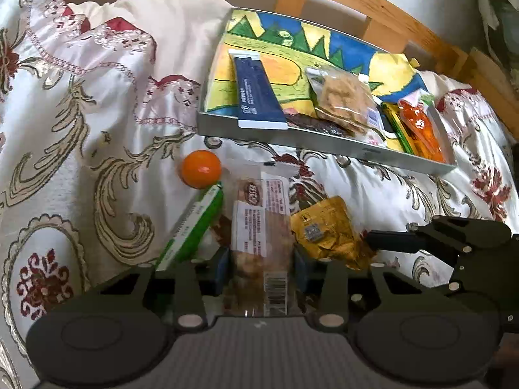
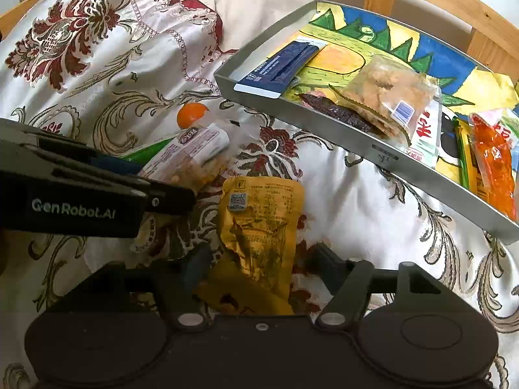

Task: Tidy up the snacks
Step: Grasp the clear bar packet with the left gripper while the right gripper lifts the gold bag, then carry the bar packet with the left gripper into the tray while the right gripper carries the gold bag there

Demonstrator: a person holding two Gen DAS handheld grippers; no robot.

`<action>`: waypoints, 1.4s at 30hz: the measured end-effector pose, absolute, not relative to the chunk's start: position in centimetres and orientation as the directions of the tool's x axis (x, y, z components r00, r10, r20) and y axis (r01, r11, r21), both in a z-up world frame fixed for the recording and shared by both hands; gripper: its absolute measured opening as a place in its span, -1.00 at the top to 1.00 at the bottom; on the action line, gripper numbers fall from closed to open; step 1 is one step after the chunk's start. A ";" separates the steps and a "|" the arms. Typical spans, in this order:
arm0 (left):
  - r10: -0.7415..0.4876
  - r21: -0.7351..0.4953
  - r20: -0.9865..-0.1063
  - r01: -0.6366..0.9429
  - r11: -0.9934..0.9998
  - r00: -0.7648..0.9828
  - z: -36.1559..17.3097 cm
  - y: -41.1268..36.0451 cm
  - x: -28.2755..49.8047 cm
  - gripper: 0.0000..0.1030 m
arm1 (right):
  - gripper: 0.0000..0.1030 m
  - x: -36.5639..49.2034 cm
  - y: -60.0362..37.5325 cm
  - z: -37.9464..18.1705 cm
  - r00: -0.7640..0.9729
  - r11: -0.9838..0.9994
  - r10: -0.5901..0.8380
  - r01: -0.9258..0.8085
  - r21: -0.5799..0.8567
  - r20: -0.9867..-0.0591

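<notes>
The left wrist view showed the left tool (image 1: 261,267) closed on the clear-wrapped snack bar (image 1: 261,227), both pads pressed against its sides, on the patterned bedspread (image 1: 81,129) between the green packet (image 1: 194,223) and the yellow pouch (image 1: 327,227). For a clean lift, the bar would best be raised straight up, so that neither neighbour nor the orange fruit (image 1: 201,169) was dragged, and then carried over the near wall of the metal tray (image 1: 292,137), where a bare patch was left beside the blue packet (image 1: 256,97). The right wrist view showed what was hidden there: the right tool (image 2: 259,265) stood open astride the yellow pouch (image 2: 262,227), with a clear gap on the right side and the left finger (image 2: 194,265) close against the crumpled foil; whether that finger touched it could not be told. There the jaws would need centring before being closed. The orange packet (image 2: 493,168) at the tray's far end was seen more plainly in this view.
</notes>
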State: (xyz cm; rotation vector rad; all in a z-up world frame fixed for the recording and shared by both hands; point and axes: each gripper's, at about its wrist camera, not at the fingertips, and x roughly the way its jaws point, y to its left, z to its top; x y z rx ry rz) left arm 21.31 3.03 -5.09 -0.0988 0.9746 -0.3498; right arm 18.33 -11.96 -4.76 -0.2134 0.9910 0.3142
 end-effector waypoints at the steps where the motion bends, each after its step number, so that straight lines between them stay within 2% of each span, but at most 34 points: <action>1: -0.330 -0.232 -0.794 0.249 0.941 0.511 -5.1 3.0 21.3 0.18 | -0.22 18.3 -12.0 -4.7 0.508 0.936 0.161 -0.351 -0.033 -0.846; 3: -0.327 -0.225 -0.796 0.252 0.941 0.510 -5.0 2.9 21.3 0.19 | 0.03 18.3 -12.1 -4.7 0.509 0.935 0.160 -0.352 -0.035 -0.845; 11: -0.328 -0.236 -0.796 0.238 0.942 0.509 -4.9 3.2 21.2 0.21 | 0.19 18.2 -12.3 -4.2 0.511 0.934 0.170 -0.357 -0.028 -0.842; 29: -0.304 -0.216 -0.780 0.221 0.951 0.547 -3.5 2.7 20.2 0.21 | 0.21 18.2 -13.4 -1.7 0.580 0.938 0.189 -0.346 -0.031 -0.792; 42: -0.265 -0.207 -0.705 0.167 0.964 0.657 -2.2 3.6 19.3 0.21 | 0.21 18.7 -13.9 0.4 0.628 0.942 0.242 -0.334 0.025 -0.740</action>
